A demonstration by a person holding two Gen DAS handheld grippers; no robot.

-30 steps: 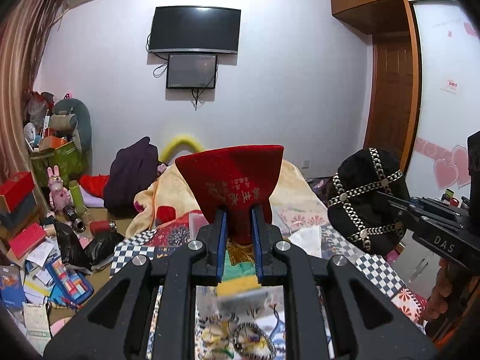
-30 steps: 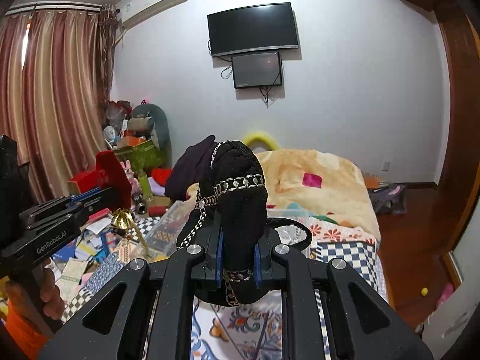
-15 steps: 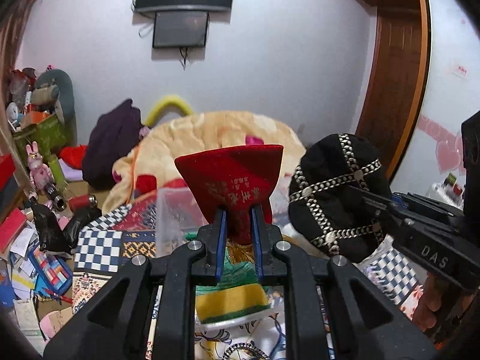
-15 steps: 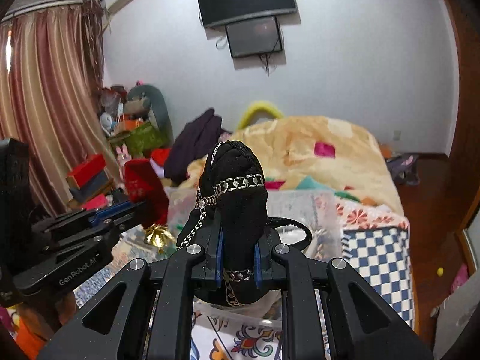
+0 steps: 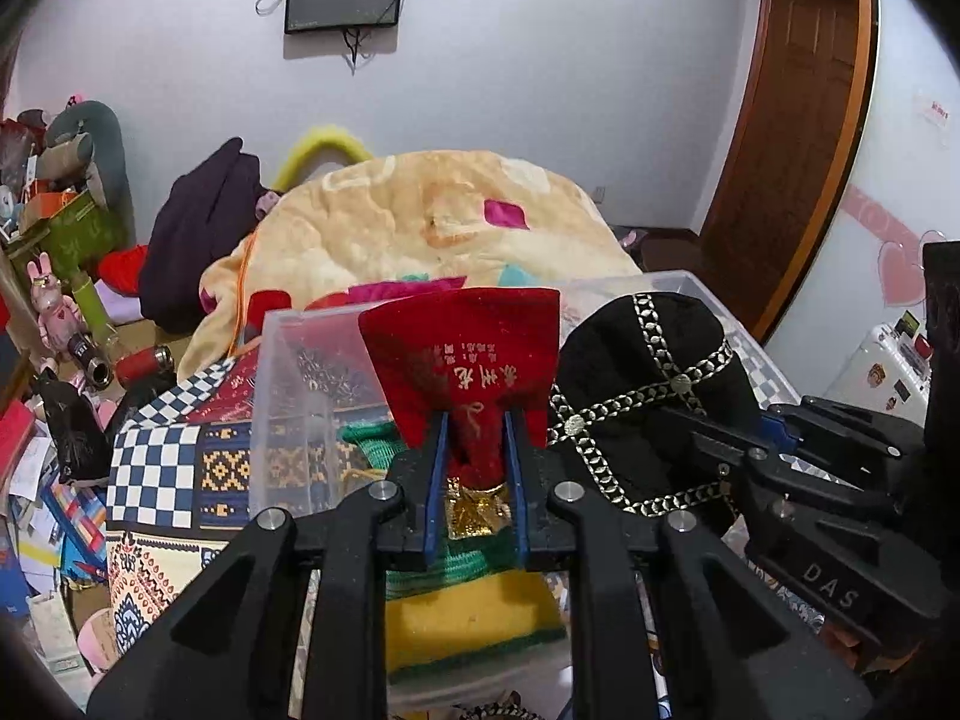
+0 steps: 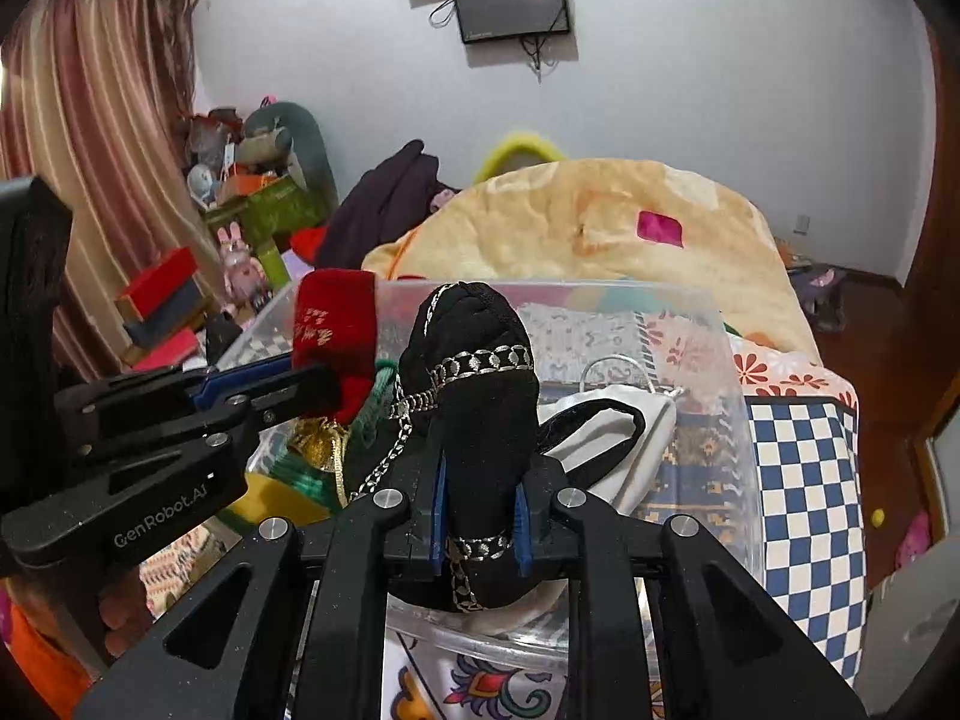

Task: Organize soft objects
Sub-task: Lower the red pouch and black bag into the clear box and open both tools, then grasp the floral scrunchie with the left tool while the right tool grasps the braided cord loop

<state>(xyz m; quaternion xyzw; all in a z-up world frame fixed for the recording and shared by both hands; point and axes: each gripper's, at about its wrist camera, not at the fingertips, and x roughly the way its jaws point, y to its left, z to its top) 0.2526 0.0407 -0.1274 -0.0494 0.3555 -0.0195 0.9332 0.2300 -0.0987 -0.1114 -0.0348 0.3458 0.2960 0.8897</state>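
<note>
Both grippers have dropped over the clear bin [image 5: 300, 396], the left gripper [image 5: 474, 450] clamped on the red pouch [image 5: 462, 372] and the right gripper [image 6: 480, 498] on the black pouch [image 6: 480, 396], so release into it looks imminent.

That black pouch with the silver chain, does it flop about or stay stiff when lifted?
Probably soft: the black pouch pinches in between the right tongs yet stands up, so likely padded. Its loose chain dangles and may swing or snag.
</note>
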